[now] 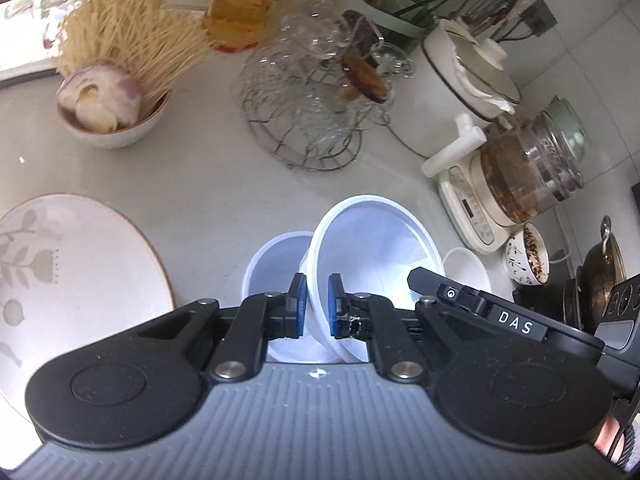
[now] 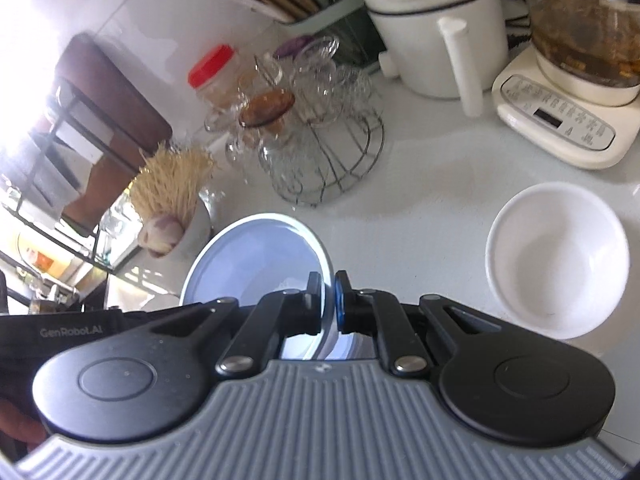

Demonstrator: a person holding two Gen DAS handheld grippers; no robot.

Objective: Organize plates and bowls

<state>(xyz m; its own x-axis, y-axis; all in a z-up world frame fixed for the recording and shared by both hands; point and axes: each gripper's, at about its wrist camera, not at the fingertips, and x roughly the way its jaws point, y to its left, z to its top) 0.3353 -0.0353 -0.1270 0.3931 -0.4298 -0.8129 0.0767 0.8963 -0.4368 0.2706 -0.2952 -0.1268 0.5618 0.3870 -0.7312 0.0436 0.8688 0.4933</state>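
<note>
Three plain white bowls show in the left wrist view. The largest white bowl (image 1: 376, 248) is tilted up on its side, its rim pinched between the pads of the left tool (image 1: 316, 306), whose fingers stand narrow on either side of the wall. Just left of it and partly behind it sits a bluish-white bowl (image 1: 276, 260); whether it rests on the counter (image 1: 200, 184) or is lifted cannot be told here. A small white bowl (image 1: 468, 276) sits on the counter to the right, partly hidden by the right tool's black body (image 1: 500, 316), which reaches in from the right edge.

The right wrist view shows two bowls. The right tool (image 2: 328, 300) is closed narrow on the rim of a tilted bluish-white bowl (image 2: 256, 252), held edge-on between its pads. The small white bowl (image 2: 556, 260) stands upright on the counter well to its right.

Only the left view shows one large floral plate (image 1: 60, 280) lying flat at the left edge. Both views show one bowl of dry noodles with an onion (image 1: 112, 112), one wire rack of glass cups (image 1: 312, 108), a red-lidded jar (image 2: 214, 72) and a tea kettle on its base (image 1: 512, 184).
</note>
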